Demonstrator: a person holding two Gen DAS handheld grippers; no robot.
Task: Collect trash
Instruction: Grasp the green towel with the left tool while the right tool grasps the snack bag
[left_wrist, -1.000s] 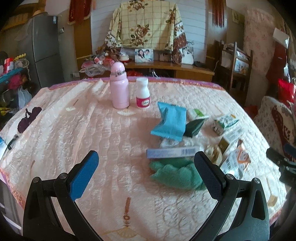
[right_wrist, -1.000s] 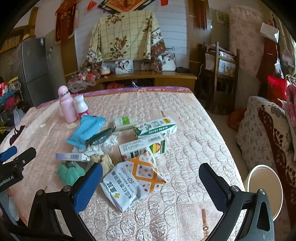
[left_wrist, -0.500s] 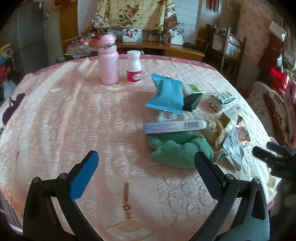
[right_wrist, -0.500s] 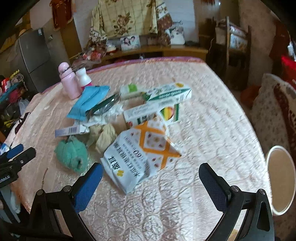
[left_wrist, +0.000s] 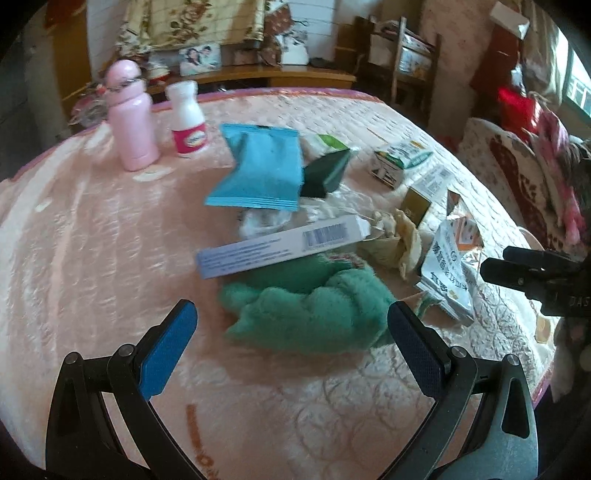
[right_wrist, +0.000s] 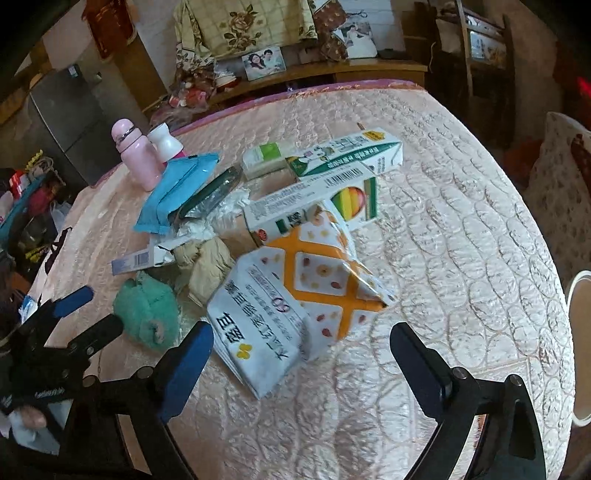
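Observation:
A pile of trash lies on the pink quilted cover (left_wrist: 92, 240). My left gripper (left_wrist: 290, 317) hangs open just above a crumpled green cloth (left_wrist: 314, 314). Behind the cloth lie a long white box (left_wrist: 280, 247), a blue pouch (left_wrist: 262, 170) and beige crumpled paper (left_wrist: 395, 240). My right gripper (right_wrist: 301, 334) is open with its jaws closing. The near corner of a white and orange bag (right_wrist: 295, 295) lies between its tips, and the pads do not touch it. Two drink cartons (right_wrist: 343, 155) lie beyond the bag.
A pink bottle (left_wrist: 131, 118) and a white pill bottle (left_wrist: 188, 118) stand upright at the far left of the pile. A round white container (right_wrist: 580, 332) sits beside the cover's right edge. Shelves, a chair and clutter ring the room.
Both grippers have sunk and tipped down toward the pile, which now looms larger. The right jaws stand slightly narrower than before. Nothing has been gripped.

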